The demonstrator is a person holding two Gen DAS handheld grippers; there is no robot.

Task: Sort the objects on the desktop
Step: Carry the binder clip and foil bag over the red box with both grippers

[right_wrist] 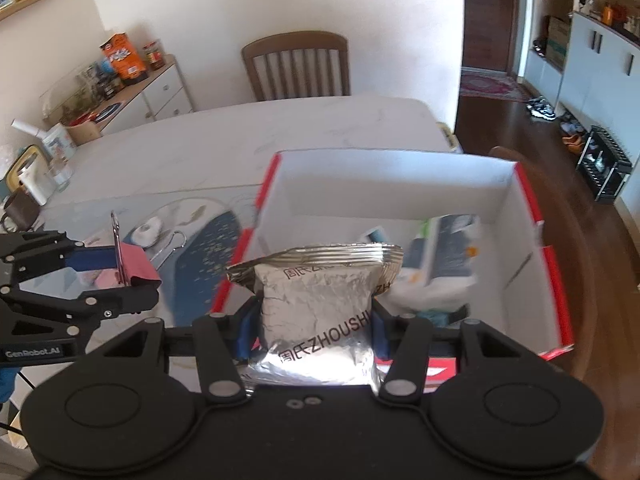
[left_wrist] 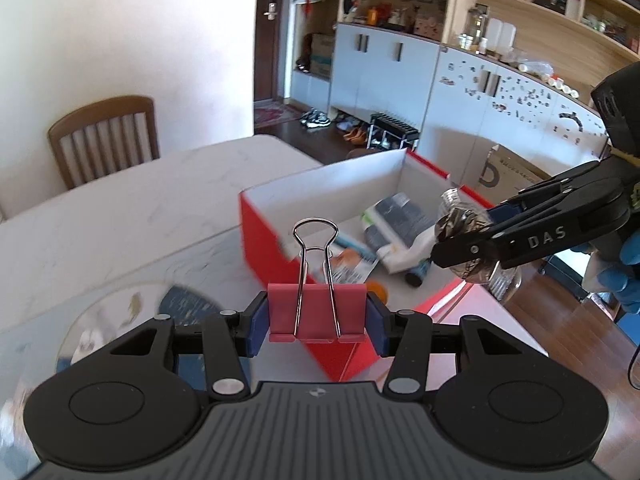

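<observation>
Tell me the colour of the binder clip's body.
Red binder clip with silver wire handles; clearest in the left wrist view.

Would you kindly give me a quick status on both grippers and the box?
Left gripper shut on red binder clip. Right gripper shut on silver foil packet. Red box open, partly filled, directly ahead. Nothing blocking the drop.
</observation>
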